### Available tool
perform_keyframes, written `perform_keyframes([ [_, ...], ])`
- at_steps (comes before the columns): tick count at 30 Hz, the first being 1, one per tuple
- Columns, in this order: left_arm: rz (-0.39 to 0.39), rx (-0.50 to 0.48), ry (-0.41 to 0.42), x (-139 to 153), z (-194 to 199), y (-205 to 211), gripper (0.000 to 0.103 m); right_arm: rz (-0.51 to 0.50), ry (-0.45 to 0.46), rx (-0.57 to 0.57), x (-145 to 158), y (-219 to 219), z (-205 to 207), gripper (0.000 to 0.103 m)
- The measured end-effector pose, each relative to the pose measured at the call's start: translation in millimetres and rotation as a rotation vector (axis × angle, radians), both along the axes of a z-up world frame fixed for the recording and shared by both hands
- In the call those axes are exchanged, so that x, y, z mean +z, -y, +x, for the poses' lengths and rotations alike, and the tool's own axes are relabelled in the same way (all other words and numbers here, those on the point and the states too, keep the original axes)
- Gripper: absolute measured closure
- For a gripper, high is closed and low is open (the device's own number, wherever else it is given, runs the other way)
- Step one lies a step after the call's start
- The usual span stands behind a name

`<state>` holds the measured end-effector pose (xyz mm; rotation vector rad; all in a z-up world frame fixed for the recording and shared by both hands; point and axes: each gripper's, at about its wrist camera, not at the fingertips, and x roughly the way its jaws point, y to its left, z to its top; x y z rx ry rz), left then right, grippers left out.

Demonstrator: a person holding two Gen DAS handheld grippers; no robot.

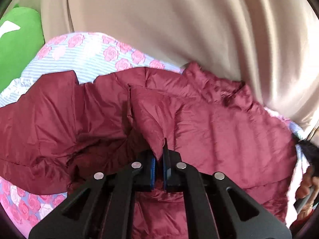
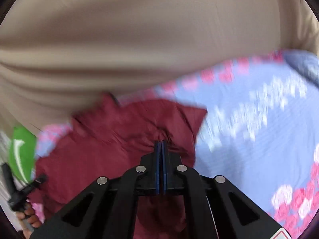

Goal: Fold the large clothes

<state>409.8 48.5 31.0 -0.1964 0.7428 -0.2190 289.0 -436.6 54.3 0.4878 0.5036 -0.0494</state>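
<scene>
A maroon quilted jacket lies spread on a blue bedsheet with pink roses. My left gripper is shut on a raised fold of the jacket near its middle. In the right wrist view, which is blurred, the jacket shows again, and my right gripper is shut on a bunched part of its cloth near its right edge. The other hand and its gripper show at the lower left there.
A beige curtain hangs right behind the bed and fills the top of both views. A green pillow lies at the far left. The rose bedsheet stretches to the right of the jacket.
</scene>
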Motion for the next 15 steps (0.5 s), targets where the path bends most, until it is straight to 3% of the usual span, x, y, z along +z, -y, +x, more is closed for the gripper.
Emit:
perform_keyframes([
  [1, 0.014, -0.006, -0.038, -12, 7, 5, 0.099, -0.007, -0.024, -0.038, -9, 7, 4, 0.102],
  [3, 0.034, -0.01, -0.09, -37, 16, 15, 0.099, -0.02, -0.217, -0.077, -50, 19, 27, 0.102],
  [4, 0.043, -0.005, -0.083, -43, 15, 19, 0.098, -0.019, -0.256, -0.077, -60, 22, 31, 0.103],
  [6, 0.075, 0.012, -0.048, -44, 10, 26, 0.097, -0.037, -0.243, -0.092, -60, 22, 19, 0.101],
  [8, 0.087, 0.008, -0.032, -43, 5, 27, 0.097, -0.051, -0.188, -0.095, -46, 21, -5, 0.089],
  [10, 0.056, -0.007, -0.028, -40, -2, 23, 0.091, -0.046, -0.15, -0.074, -38, 22, -29, 0.066],
  [11, 0.043, -0.012, -0.027, -40, -5, 22, 0.087, -0.037, -0.15, -0.059, -38, 21, -35, 0.059],
  [12, 0.023, -0.016, -0.026, -40, -9, 20, 0.076, -0.023, -0.16, -0.033, -41, 20, -38, 0.051],
  [14, 0.009, -0.017, -0.03, -43, -13, 20, 0.066, 0.012, -0.21, 0.029, -55, 16, -39, 0.05],
  [15, 0.018, -0.012, -0.03, -44, -15, 21, 0.066, 0.019, -0.234, 0.043, -62, 16, -37, 0.051],
])
